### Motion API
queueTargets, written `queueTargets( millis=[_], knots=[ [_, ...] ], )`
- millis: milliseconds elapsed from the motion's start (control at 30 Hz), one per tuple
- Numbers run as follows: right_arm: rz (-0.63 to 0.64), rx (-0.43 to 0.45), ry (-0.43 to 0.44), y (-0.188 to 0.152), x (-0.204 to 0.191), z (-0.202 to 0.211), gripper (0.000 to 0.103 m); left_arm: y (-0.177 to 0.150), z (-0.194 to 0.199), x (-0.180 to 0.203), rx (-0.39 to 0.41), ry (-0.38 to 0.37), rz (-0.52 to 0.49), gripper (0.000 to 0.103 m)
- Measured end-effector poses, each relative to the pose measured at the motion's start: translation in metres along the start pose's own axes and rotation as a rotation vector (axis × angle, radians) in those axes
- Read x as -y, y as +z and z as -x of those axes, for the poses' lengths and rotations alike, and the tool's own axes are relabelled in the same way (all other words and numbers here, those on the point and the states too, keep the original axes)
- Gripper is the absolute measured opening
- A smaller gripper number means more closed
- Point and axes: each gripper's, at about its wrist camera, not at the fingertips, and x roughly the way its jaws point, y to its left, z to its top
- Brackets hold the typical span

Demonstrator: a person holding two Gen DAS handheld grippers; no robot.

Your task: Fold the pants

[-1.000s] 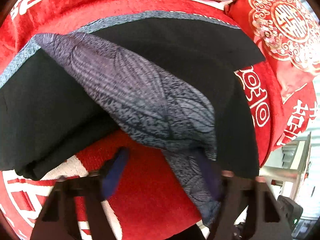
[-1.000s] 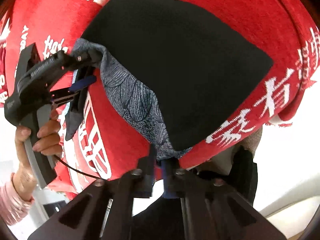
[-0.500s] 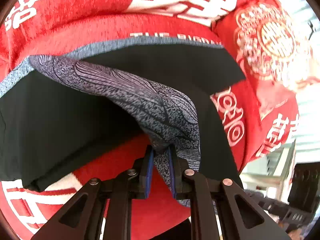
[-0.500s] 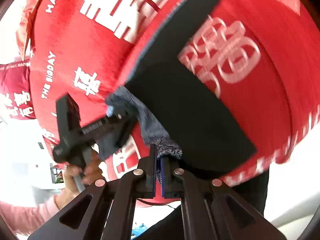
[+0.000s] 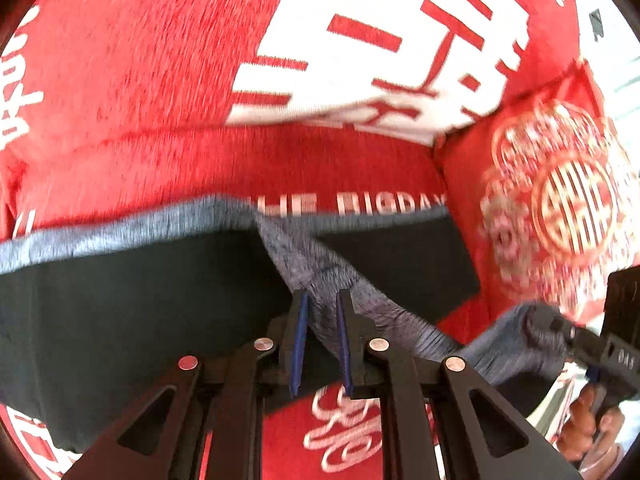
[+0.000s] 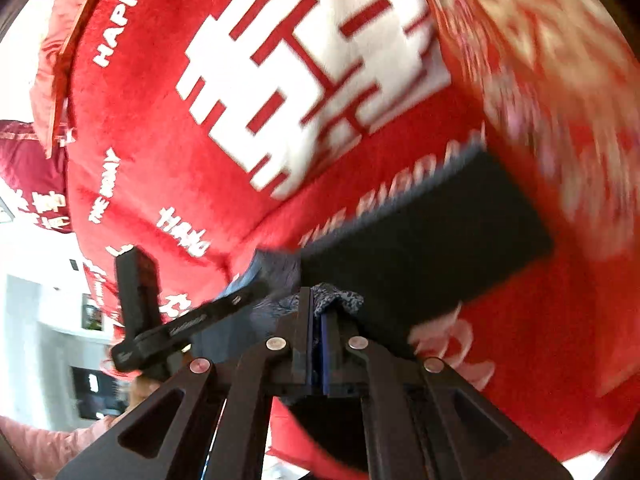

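Black pants (image 5: 120, 300) with a grey edge band lie across the red cover. A grey patterned fold of the pants (image 5: 320, 272) rises from them and passes between the pads of my left gripper (image 5: 322, 298), which is shut on it. The same fold stretches right to my right gripper (image 5: 560, 328), held by a hand (image 5: 588, 420). In the right wrist view my right gripper (image 6: 316, 296) is shut on bunched grey patterned cloth (image 6: 340, 300) at the near edge of the black pants (image 6: 440, 248). The left gripper (image 6: 256, 292) is close on the left, blurred.
A red plush cover (image 5: 140, 80) with large white characters fills the background and rises behind the pants. A red cushion with a gold emblem (image 5: 568, 200) lies at the right. A pink sleeve (image 6: 60, 440) and a bright room show at the lower left of the right wrist view.
My left gripper went from open to shut on the grey fold. Both grippers then carried the fold up and toward the pants' far grey edge, and the two now sit closer together.
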Motion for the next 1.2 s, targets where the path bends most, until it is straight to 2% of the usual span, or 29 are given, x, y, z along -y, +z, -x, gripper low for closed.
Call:
queueTargets(
  millis=[167, 333, 367, 400, 433, 467, 500, 533, 633, 733, 800, 867, 1033, 1200],
  knots=[
    [0.038, -0.006, -0.14, 0.064, 0.023, -0.024, 0.003, 0.024, -0.013, 0.003, 0.037, 0.078, 0.003, 0.016],
    [0.128, -0.052, -0.311, 0.086, 0.036, -0.057, 0.005, 0.028, -0.023, -0.003, 0.021, 0.184, -0.007, 0.017],
    [0.14, -0.061, -0.328, 0.088, 0.037, -0.06, 0.006, 0.026, -0.026, -0.005, 0.009, 0.197, -0.006, 0.03],
    [0.154, -0.071, -0.344, 0.091, 0.035, -0.063, 0.01, 0.024, -0.028, -0.008, 0.0, 0.218, -0.002, 0.062],
    [0.164, -0.073, -0.346, 0.092, 0.034, -0.064, 0.014, 0.021, -0.026, -0.01, 0.012, 0.237, 0.003, 0.074],
    [0.184, -0.066, -0.341, 0.094, 0.029, -0.063, 0.033, 0.019, -0.024, -0.01, 0.03, 0.25, 0.004, 0.077],
    [0.206, -0.055, -0.343, 0.094, 0.024, -0.061, 0.071, 0.017, -0.023, -0.011, 0.033, 0.251, -0.004, 0.077],
    [0.228, -0.037, -0.356, 0.094, 0.019, -0.057, 0.086, 0.016, -0.024, -0.011, 0.019, 0.254, -0.012, 0.077],
    [0.262, 0.007, -0.337, 0.096, 0.007, -0.045, 0.087, 0.016, -0.028, -0.012, -0.003, 0.272, -0.019, 0.077],
    [0.224, 0.021, -0.343, 0.09, 0.006, -0.036, 0.084, 0.02, -0.035, -0.008, -0.011, 0.284, -0.033, 0.077],
    [0.204, -0.003, -0.365, 0.082, 0.011, -0.04, 0.062, 0.023, -0.04, -0.004, -0.014, 0.289, -0.046, 0.077],
    [0.182, -0.045, -0.386, 0.071, 0.018, -0.048, 0.055, 0.025, -0.046, 0.001, -0.02, 0.3, -0.064, 0.077],
    [0.03, -0.103, -0.345, 0.039, 0.049, -0.056, 0.055, 0.017, -0.053, 0.005, -0.038, 0.311, -0.065, 0.077],
    [-0.08, -0.095, -0.303, 0.015, 0.074, -0.063, 0.056, 0.001, -0.06, -0.003, -0.079, 0.318, -0.035, 0.077]
  ],
)
